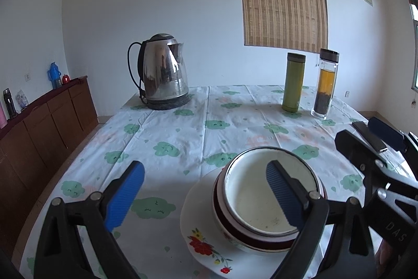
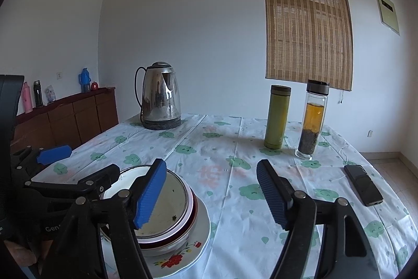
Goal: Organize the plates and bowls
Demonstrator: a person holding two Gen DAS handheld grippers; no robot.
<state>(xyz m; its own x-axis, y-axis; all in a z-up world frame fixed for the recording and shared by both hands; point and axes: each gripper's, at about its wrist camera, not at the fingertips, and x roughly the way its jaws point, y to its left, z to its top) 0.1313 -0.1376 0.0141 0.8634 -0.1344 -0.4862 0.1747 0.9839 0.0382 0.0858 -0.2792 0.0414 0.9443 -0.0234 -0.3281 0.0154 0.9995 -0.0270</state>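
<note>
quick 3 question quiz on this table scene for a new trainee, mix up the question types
1. True or false: the bowls sit stacked on the flowered plate.
2. Which stands nearest the glass bottle? A kettle B green flask C phone
3. Fill in: the right tool and left tool both stand ____, holding nothing.

Key: 1 true; 2 B; 3 open

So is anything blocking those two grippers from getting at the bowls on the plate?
Nothing visible does. The bowls sit stacked on the plate, right under both open grippers, left gripper and right gripper. The kettle and bottles stand farther back.
</note>
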